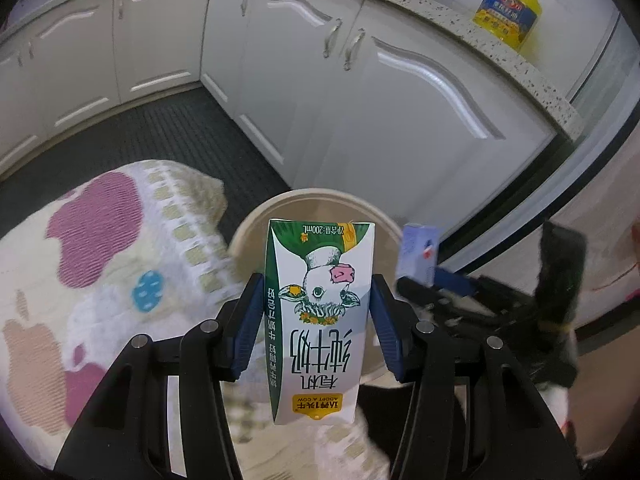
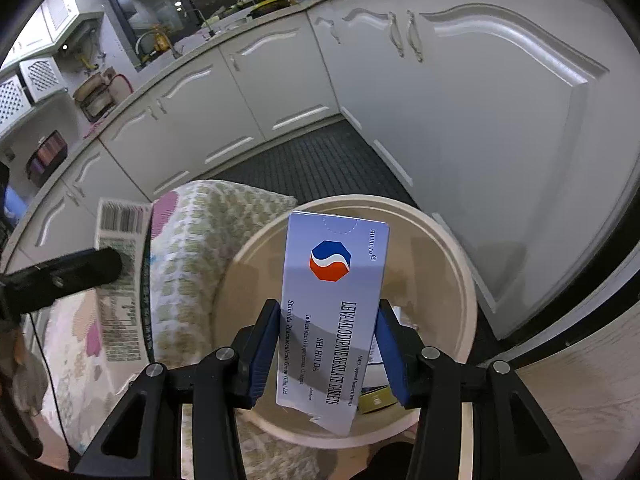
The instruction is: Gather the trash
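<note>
Milk carton [image 1: 320, 320] sits upside down, pinched between the blue pads of the left claw [image 1: 316, 320], tilted downward over the beige bin [image 1: 248, 232] beside a patterned cloth [image 1: 100, 260]. Right wrist view: the right claw [image 2: 328, 344], angled downward, clamps a tablet box [image 2: 332, 312] above that bin [image 2: 448, 248].

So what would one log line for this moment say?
left tool: grips milk carton | right tool: grips tablet box | bin: below both, some trash inside | step: drop both in
</note>
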### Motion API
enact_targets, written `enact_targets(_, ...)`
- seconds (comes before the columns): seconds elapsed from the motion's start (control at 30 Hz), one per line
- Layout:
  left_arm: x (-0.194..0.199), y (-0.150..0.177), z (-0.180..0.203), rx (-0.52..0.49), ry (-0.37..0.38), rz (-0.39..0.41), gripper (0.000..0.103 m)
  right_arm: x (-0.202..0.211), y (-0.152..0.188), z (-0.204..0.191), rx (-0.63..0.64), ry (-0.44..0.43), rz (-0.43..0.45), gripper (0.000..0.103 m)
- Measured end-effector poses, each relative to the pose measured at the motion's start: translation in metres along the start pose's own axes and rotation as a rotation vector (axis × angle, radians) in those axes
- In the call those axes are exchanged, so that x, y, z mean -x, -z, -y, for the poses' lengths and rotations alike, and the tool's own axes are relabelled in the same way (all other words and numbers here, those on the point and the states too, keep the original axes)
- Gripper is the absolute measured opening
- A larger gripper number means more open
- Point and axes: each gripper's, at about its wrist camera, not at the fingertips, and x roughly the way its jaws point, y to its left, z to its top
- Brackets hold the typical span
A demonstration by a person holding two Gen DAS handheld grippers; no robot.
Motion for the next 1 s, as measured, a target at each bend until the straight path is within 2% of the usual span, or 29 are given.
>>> enact_targets(0.27, -0.031, -0.012, 0.016, 0.02, 0.038, -0.007, 0.05, -0.03, -0.003, 0.014, -0.018, 0.043, -0.033, 0.046)
enact_targets(0.5, -0.053, -0.009, 0.005, 0.047, 0.063, -0.023, 0.051, -0.04, 0.002, 0.02, -0.033, 0.058, -0.047, 0.05)
enact_targets(0.6, -0.053, -0.006, 0.001, 0.047, 0.06, -0.013, 0.053, -0.037, 0.005, 0.021, -0.033, 0.064, -0.036, 0.051)
enact_targets(0.7, -0.047, -0.004, -0.003, 0.047, 0.046, 0.016, 0.064, -0.029, 0.011, 0.022, -0.039, 0.061, -0.012, 0.062)
enact_targets(0.73, -0.045, -0.003, -0.004, 0.047, 0.042, 0.022, 0.065, -0.029, 0.01, 0.022, -0.04, 0.061, -0.008, 0.067)
enact_targets(1.0, -0.025, 0.012, -0.006, 0.012, -0.023, 0.069, 0.068, -0.004, 0.017, 0.005, -0.033, 0.065, 0.05, 0.069)
